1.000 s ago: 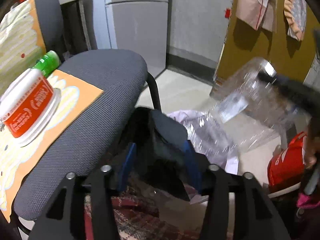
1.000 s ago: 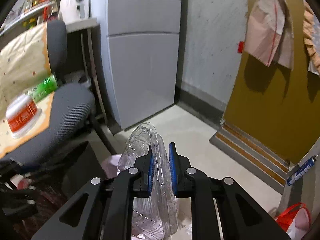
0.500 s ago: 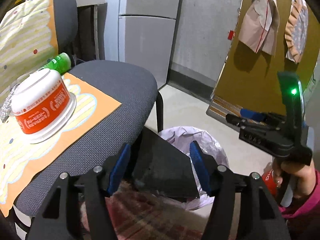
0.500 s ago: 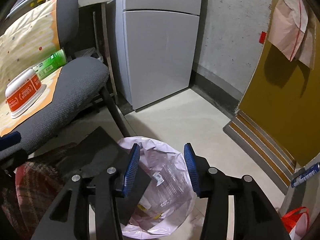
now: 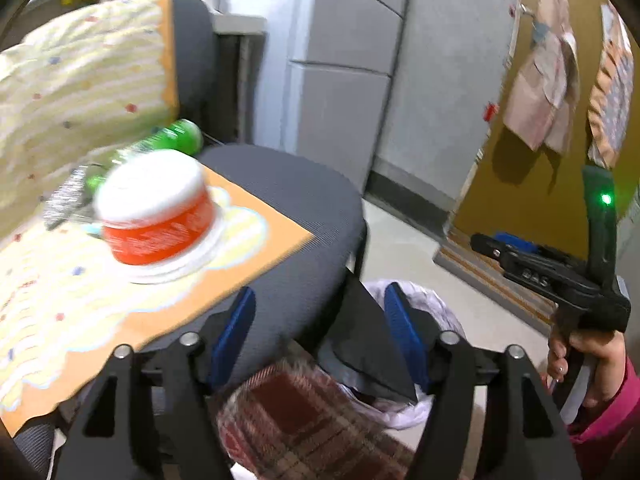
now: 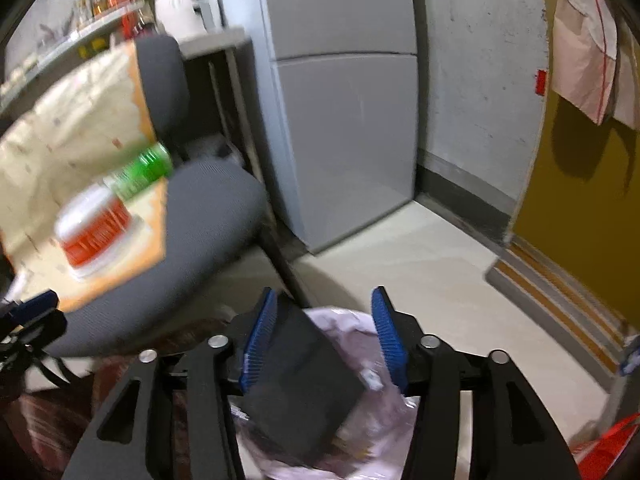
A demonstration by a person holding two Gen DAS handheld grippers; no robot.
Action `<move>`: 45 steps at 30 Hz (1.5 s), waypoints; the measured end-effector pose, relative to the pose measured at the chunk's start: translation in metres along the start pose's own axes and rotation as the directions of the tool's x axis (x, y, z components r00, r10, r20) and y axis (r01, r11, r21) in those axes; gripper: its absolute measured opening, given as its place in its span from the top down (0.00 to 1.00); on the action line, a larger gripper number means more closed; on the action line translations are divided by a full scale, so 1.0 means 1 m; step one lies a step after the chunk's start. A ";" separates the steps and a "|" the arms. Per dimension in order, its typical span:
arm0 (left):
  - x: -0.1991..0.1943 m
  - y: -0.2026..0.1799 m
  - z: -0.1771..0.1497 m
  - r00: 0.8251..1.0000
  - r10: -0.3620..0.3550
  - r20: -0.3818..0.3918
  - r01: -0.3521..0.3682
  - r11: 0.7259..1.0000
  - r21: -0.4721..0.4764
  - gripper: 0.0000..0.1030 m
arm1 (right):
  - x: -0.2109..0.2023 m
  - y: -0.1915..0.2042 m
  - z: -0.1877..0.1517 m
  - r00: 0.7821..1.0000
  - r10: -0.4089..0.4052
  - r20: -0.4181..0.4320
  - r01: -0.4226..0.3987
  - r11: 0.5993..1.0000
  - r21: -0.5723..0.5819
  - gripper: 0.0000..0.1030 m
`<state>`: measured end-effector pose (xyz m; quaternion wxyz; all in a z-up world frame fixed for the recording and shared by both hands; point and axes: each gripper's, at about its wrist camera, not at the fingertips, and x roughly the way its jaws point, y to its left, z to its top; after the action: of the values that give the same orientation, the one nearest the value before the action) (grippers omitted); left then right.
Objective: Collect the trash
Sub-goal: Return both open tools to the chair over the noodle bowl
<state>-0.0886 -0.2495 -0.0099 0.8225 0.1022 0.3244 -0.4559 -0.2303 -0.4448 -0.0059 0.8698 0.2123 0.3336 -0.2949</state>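
Note:
A red-and-white instant-noodle bowl stands on a yellow-and-orange mat on the grey chair seat, blurred by motion. Behind it lies a green bottle. My left gripper is open over the seat's front edge, with nothing between its pads. My right gripper is open above a pale pink trash bag on the floor. A black flap covers part of the bag's mouth. A clear bottle lies inside the bag.
A grey cabinet stands behind the chair, and a yellow door is at the right. A plaid cloth lies under my left gripper. A red bag sits at the lower right. A hand holds the right gripper.
The right gripper opened and dropped the clear plastic bottle into the bag. The left gripper opened off the black flap and rose toward the chair; the bowl now looks closer.

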 end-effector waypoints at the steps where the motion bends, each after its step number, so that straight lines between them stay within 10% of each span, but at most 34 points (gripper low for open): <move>1: -0.006 0.005 0.002 1.000 0.004 0.015 -0.004 1.000 -0.011 0.34 | -0.002 0.003 0.003 1.000 0.023 0.007 -0.023 1.000 0.000 0.43; 7: -0.057 0.060 0.004 0.983 0.163 0.089 -0.151 0.981 -0.126 0.29 | -0.005 0.054 0.019 0.984 0.178 0.029 -0.175 0.980 -0.097 0.39; 15: -0.072 0.137 -0.008 0.917 0.398 0.013 -0.381 0.886 -0.263 0.29 | 0.027 0.169 0.050 0.945 0.328 0.002 -0.316 0.911 -0.265 0.39; 24: -0.054 0.157 -0.028 0.919 0.390 -0.059 -0.389 0.869 -0.307 0.29 | 0.080 0.236 0.081 0.948 0.318 -0.022 -0.312 0.912 -0.268 0.54; 37: -0.044 0.142 -0.032 0.928 0.369 -0.057 -0.370 0.886 -0.282 0.29 | 0.038 0.181 0.038 0.954 0.295 0.059 -0.272 0.929 -0.250 0.60; 45: -0.039 0.130 -0.028 0.931 0.359 -0.060 -0.362 0.892 -0.270 0.29 | 0.070 0.188 0.017 0.948 0.292 -0.128 -0.317 0.913 -0.259 0.65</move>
<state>-0.0095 -0.1360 -0.0236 0.8974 0.0465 0.3637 -0.2453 -0.0569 -0.3419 -0.0112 0.9108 0.1510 0.3718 -0.0969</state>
